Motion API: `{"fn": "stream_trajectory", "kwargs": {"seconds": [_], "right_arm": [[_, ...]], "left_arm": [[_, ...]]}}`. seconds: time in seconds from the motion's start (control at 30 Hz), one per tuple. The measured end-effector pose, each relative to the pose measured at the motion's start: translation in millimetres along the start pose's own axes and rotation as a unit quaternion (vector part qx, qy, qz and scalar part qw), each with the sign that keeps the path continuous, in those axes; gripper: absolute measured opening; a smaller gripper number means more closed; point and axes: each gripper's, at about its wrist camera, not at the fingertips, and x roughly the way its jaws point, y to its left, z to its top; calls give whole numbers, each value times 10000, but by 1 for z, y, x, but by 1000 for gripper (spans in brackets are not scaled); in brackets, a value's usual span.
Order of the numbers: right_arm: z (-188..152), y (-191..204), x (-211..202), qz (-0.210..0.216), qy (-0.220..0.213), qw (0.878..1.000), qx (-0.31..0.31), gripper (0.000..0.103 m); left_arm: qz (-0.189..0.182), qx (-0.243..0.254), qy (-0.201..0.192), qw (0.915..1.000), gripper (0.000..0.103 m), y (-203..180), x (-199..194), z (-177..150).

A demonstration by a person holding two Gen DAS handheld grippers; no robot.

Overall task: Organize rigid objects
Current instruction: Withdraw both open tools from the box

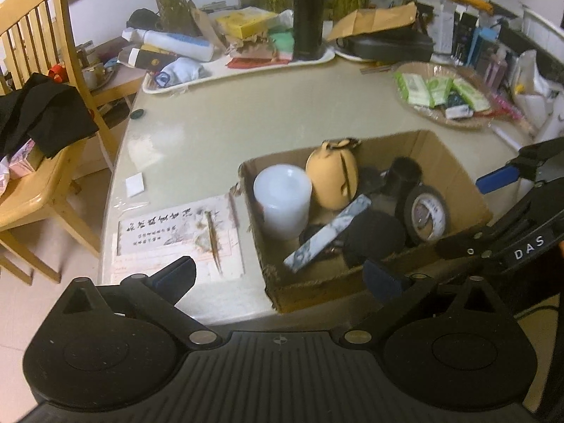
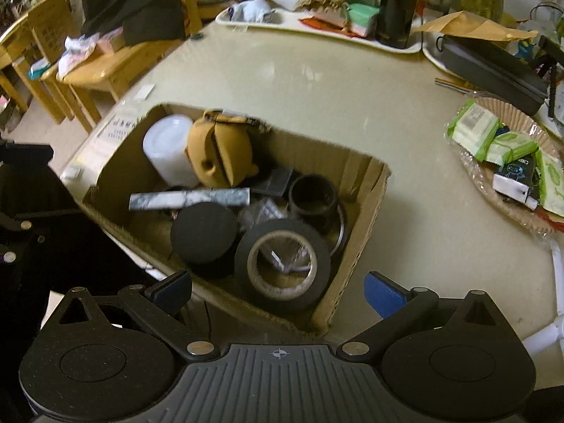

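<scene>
- Cardboard box (image 2: 356, 211) is sitting near the table's (image 1: 197, 134) front edge, holding the rigid items.
- Inside: white plastic jar (image 2: 165, 148) is standing in the far-left corner, tan clay teapot (image 2: 218, 151) touching it on the right.
- Grey marbled bar (image 2: 190, 199) is lying across the middle; black round lid (image 2: 204, 236) is sitting just in front of it.
- Black tape roll (image 2: 282, 264) is leaning at the box's near wall; black cup (image 2: 312, 194) is standing behind it toward the right wall.
- Outside the box, a thin brown stick (image 1: 213, 239) is lying on a printed sheet (image 1: 169, 232) at the table's front-left edge, beside the box's left wall.
- Left gripper (image 1: 278, 275) is hovering over the front edge, fingers spread wide and holding nothing.
- Right gripper (image 2: 278, 289) is hanging above the box's near wall, fingers likewise parted and empty.
- Judgement: scene fits either items collected into the box with the job nearly done, or items waiting in the box to be taken out and arranged. Cannot tell which.
- Stick could be a leftover; whether it counts as a task item is unclear.
</scene>
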Motion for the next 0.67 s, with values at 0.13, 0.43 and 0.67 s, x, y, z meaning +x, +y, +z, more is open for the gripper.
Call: {"fn": "stream_trajectory", "kwargs": {"seconds": [0.13,0.43,0.67], "right_arm": [[-2,6,4,-36,125,9998,-148,103],[-4,9,8,-97,259,9993,-257,103],[-4,9,9,-107,265,9992,-262,103]], "left_arm": [[-50,-3,154,9999,103,-1,3,-4],[-297,-106,406,9987,103,-2,9,-10],[-378,-70,396,9985,103,-6,9,-12]]}}
